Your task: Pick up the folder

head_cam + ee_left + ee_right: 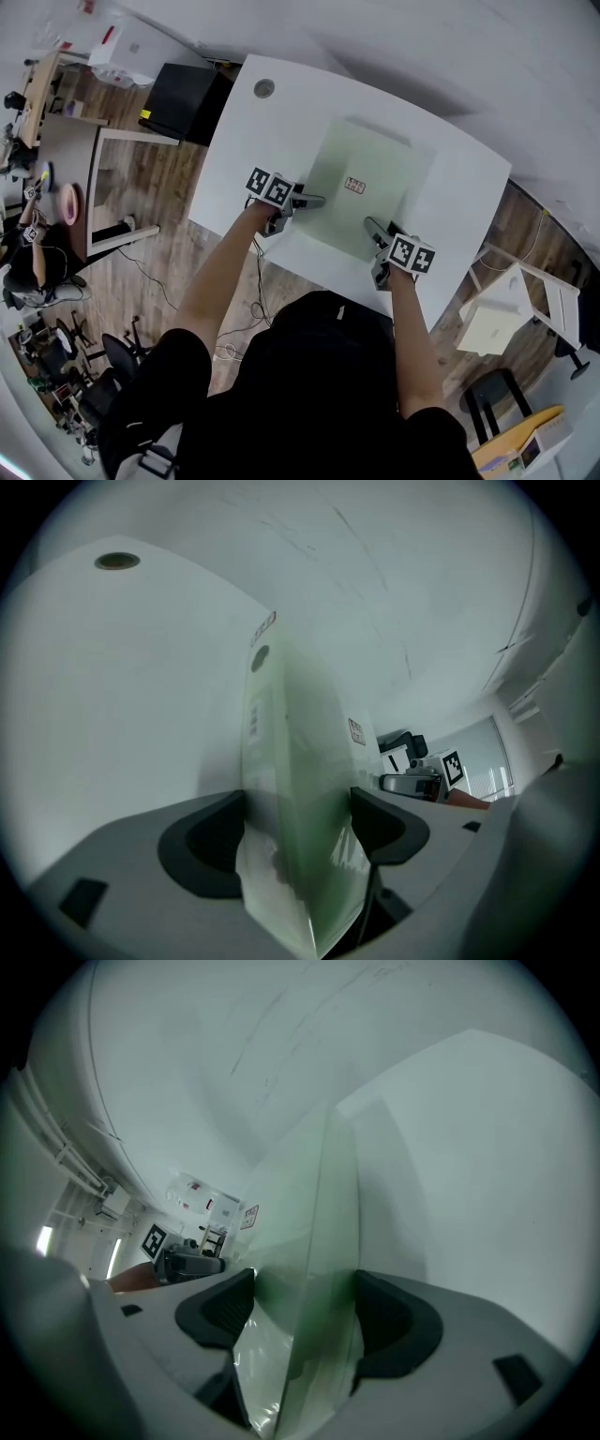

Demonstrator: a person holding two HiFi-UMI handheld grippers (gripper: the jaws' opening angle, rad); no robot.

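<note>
A pale green see-through folder [370, 187] with a small red-printed label [354, 185] lies over the middle of the white table [246, 155]. My left gripper [317, 200] is at the folder's left edge and my right gripper [372, 225] at its near right edge. In the left gripper view the folder [291, 761] runs edge-on through the gap of the left gripper [298, 827], whose jaws stand wide. The right gripper view shows the same: the folder [300, 1227] passes between the spread jaws of the right gripper [305, 1312]. Neither gripper visibly pinches it.
A round cable hole [263, 88] sits near the table's far left corner. A black cabinet [183, 101] stands left of the table, and white furniture [516, 305] to its right. Another desk [66, 159] and a seated person [28, 267] are at the far left.
</note>
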